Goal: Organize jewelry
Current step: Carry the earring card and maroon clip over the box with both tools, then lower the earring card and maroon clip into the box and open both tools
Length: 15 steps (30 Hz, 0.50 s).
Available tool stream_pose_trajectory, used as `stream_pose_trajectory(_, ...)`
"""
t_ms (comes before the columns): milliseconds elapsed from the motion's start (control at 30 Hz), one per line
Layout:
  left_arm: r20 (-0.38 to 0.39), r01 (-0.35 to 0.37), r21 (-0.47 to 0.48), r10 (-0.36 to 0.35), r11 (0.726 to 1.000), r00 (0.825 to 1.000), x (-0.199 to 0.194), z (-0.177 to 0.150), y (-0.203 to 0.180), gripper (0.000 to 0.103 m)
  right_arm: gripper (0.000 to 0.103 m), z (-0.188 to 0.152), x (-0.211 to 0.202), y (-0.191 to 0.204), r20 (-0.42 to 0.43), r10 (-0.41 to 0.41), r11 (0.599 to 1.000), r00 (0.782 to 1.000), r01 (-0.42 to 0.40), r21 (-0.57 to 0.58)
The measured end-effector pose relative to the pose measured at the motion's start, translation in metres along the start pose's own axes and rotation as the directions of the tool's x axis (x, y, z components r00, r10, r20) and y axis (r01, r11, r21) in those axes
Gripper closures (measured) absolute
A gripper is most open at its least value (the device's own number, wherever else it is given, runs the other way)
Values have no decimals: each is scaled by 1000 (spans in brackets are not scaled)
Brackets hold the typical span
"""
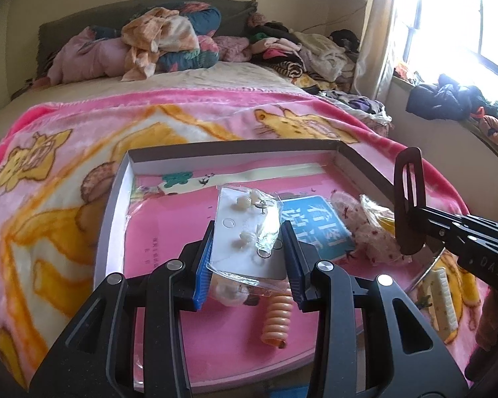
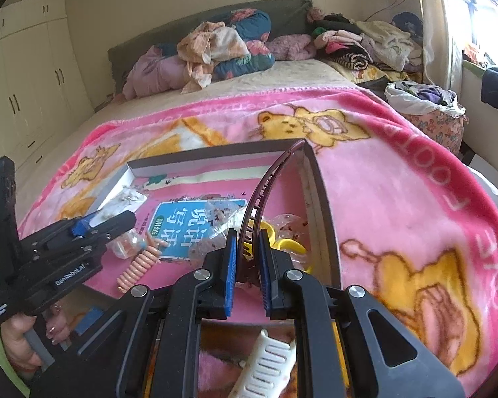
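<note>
Currently both grippers carry loads over the box [image 1: 116, 195]: left gripper [image 1: 247, 258] clamps the earring packet [image 1: 245, 229], right gripper [image 2: 246, 265] clenched on the headband [image 2: 269, 179], long axis arching toward the far right corner.

White Chinese characters stand on the blue panel of the pink book cover [image 2: 196, 229] lying in the shallow box [image 2: 322, 205] on the bed; the large ones look like 说话写话, and a small green oval label beside them is too small to read. The left gripper [image 2: 116, 222] body carries "GenRobot.AI" in white. The pink blanket [image 2: 415, 199] has red letters along its right edge, partly legible as "FOOT". The right gripper [image 1: 410, 205] body shows pale marks, unreadable.
</note>
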<state>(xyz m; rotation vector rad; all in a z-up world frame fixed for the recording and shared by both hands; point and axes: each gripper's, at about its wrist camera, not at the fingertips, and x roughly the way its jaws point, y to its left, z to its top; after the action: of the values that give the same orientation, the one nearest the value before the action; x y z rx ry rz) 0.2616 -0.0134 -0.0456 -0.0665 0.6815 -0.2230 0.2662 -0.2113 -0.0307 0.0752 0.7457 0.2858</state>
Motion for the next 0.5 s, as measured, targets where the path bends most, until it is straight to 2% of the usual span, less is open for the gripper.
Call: stream_pose_trajectory(500, -21, -11, -16, 11, 1000, 1000, 3, -5, 6, 73, 90, -4, 18, 5, -45, -22, 1000, 999, 21, -19)
